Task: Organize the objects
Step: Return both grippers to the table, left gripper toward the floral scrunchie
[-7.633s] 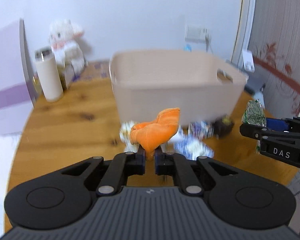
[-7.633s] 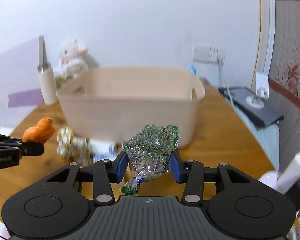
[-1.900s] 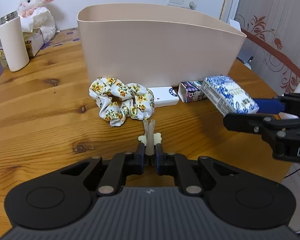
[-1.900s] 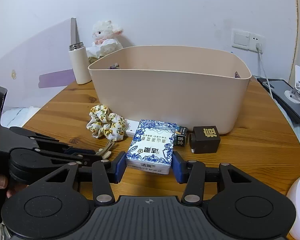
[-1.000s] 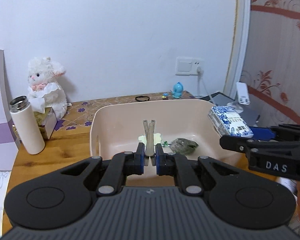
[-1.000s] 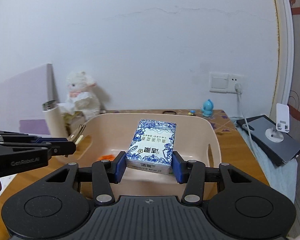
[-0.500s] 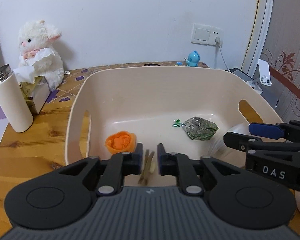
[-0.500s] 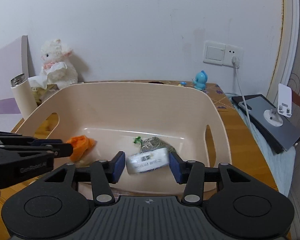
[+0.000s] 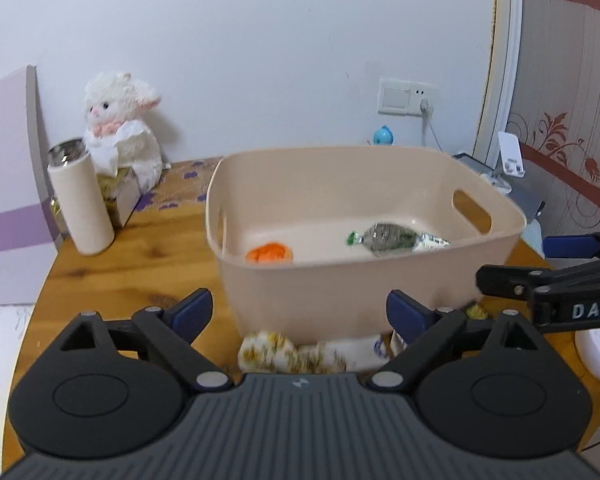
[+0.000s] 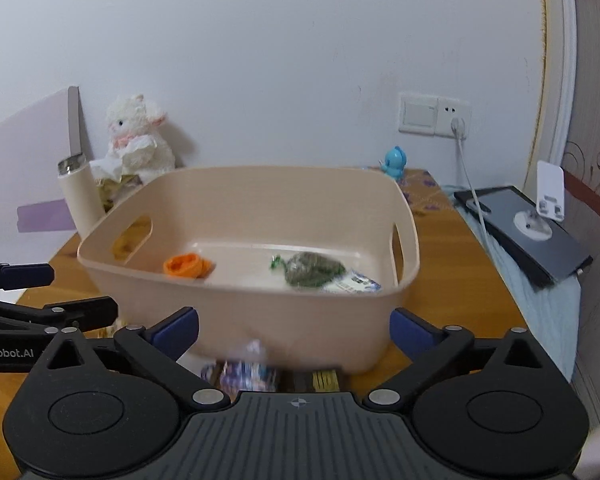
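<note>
Left wrist view: left gripper empty, jaws spread wide, pulled back to the near side of the beige bin. Half a second ago a thin pale clip slipping out between these same fingers above the bin floor; now nowhere to be seen, probably lying behind the near wall. Right wrist view: right gripper likewise spread wide and holding nothing. Blue-and-white tissue pack, pinched there a second ago, now lying on the bin floor, touching the green herb bag. Orange cloth resting apart from both, toward the left wall.

So: four things apparently in the bin, both tools free for the next pick.

Left over on the wooden table, just in front of the bin: floral scrunchie beside a white box, both blurred by motion. From the right, a smeared purple-white box and a dark cube with yellow marks, each partly cut off by the gripper body. Print on any of them unreadable. Near bin corner hidden from both cameras.
</note>
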The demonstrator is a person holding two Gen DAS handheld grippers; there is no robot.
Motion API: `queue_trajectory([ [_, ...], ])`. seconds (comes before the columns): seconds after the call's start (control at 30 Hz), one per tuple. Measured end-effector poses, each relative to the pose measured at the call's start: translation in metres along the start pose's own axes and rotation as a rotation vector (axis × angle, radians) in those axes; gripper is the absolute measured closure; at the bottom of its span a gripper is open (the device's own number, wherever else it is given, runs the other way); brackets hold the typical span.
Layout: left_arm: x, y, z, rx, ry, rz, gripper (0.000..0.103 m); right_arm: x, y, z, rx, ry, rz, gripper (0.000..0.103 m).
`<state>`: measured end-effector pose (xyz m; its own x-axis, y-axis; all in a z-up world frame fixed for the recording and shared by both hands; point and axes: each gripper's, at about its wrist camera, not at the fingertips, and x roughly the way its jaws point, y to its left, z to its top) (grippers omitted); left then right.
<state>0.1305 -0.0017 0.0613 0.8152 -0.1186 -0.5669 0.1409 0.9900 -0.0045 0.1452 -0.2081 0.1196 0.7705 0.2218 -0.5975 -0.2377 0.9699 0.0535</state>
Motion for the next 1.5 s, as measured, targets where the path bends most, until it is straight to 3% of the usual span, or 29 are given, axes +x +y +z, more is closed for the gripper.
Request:
queue_trajectory([
  [0.2,0.014,0.000,-0.038,0.020,0.078,0.025,0.009,0.001,0.004,-0.026,-0.021,0.058,-0.035,0.000],
  [0.37,0.020,-0.008,-0.062,0.094,0.091,0.033,0.009,0.007,-0.001,-0.048,0.012,0.124,-0.033,0.000],
  [0.5,0.024,-0.013,-0.073,0.088,0.100,0.046,0.009,0.011,-0.005,-0.062,0.031,0.156,-0.035,0.000],
  [0.6,0.029,-0.014,-0.075,0.051,0.093,0.079,0.009,0.013,-0.005,-0.070,0.015,0.165,-0.052,0.000],
  [0.7,0.030,-0.007,-0.079,-0.024,0.084,-0.005,0.009,0.014,-0.006,-0.076,0.017,0.178,-0.023,0.000],
  [0.77,0.031,-0.007,-0.081,-0.041,0.088,0.005,0.009,0.016,-0.007,-0.079,0.026,0.187,-0.017,0.000],
  [0.93,0.037,-0.013,-0.085,0.046,0.083,0.022,0.009,0.025,-0.011,-0.084,0.060,0.214,0.014,0.000],
  [1.03,0.042,-0.014,-0.085,0.089,0.105,0.046,0.000,0.029,-0.013,-0.086,0.072,0.222,0.020,0.000],
  [1.1,0.044,-0.014,-0.084,0.115,0.118,0.052,0.000,0.032,-0.013,-0.086,0.068,0.219,0.011,0.000],
  [1.27,0.048,-0.010,-0.080,0.118,0.133,0.049,0.000,0.039,-0.015,-0.085,0.068,0.218,0.017,0.000],
  [1.5,0.064,0.007,-0.072,0.045,0.176,-0.017,0.000,0.049,-0.018,-0.083,0.064,0.182,0.013,0.000],
])
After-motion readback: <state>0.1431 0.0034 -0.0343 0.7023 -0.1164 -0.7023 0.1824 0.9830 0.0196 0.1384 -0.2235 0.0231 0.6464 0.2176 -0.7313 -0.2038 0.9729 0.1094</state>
